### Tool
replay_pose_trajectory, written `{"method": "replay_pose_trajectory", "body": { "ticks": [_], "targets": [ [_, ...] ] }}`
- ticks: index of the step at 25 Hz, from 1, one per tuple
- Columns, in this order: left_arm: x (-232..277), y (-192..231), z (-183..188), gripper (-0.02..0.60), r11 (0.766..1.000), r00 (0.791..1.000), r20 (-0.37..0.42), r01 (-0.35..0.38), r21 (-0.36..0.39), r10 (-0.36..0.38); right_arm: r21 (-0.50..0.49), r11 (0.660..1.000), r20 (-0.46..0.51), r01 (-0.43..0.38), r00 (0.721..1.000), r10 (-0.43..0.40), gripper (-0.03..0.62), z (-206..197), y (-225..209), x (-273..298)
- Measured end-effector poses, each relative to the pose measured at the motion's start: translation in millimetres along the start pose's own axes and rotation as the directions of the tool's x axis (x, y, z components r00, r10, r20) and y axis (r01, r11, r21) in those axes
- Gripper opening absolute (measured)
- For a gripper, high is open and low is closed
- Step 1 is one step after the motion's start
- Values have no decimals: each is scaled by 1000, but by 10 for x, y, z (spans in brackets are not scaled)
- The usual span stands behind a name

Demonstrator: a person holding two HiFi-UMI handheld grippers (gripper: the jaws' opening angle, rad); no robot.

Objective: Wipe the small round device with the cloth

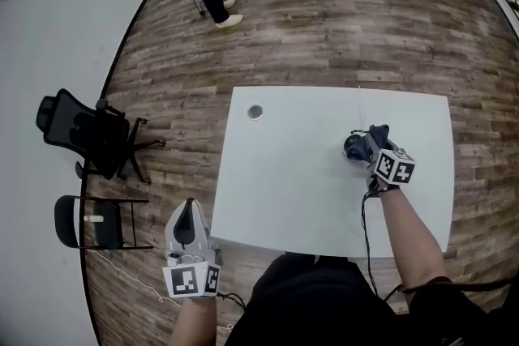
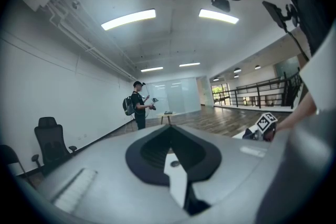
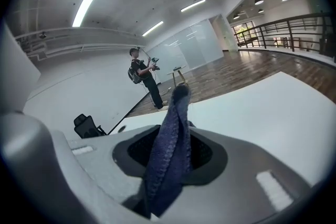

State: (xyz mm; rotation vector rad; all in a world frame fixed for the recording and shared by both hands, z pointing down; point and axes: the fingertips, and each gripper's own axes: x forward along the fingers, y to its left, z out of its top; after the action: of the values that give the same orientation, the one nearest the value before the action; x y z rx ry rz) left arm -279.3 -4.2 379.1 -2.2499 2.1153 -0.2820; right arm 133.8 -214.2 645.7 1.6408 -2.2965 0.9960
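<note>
Head view: one small round device [image 1: 255, 112] lies flat on the table [image 1: 300, 198], far-left corner, well apart from both grippers. The right gripper [image 1: 362, 143] holds one cloth [image 1: 353, 148].
Left gripper view: left gripper [image 2: 172, 162], jaws together, empty.
Right gripper view alone shows the cloth's long axis running forward along the clamping jaws.

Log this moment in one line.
right gripper: shut on cloth | left gripper: shut, empty | device: on table, apart from cloth
</note>
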Motion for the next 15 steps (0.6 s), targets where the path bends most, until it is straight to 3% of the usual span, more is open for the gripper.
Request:
{"method": "replay_pose_trajectory", "body": {
  "ticks": [11, 15],
  "targets": [
    [43, -93, 7, 6, 1000, 1000, -2, 27, 8, -27, -97, 995, -121, 29, 992, -40, 117, -575, 58, -31],
    [51, -92, 20, 6, 1000, 1000, 8, 25, -1, -25, -163, 986, 28, 27, 999, -23, 118, -238, 166, -222]
  ]
}}
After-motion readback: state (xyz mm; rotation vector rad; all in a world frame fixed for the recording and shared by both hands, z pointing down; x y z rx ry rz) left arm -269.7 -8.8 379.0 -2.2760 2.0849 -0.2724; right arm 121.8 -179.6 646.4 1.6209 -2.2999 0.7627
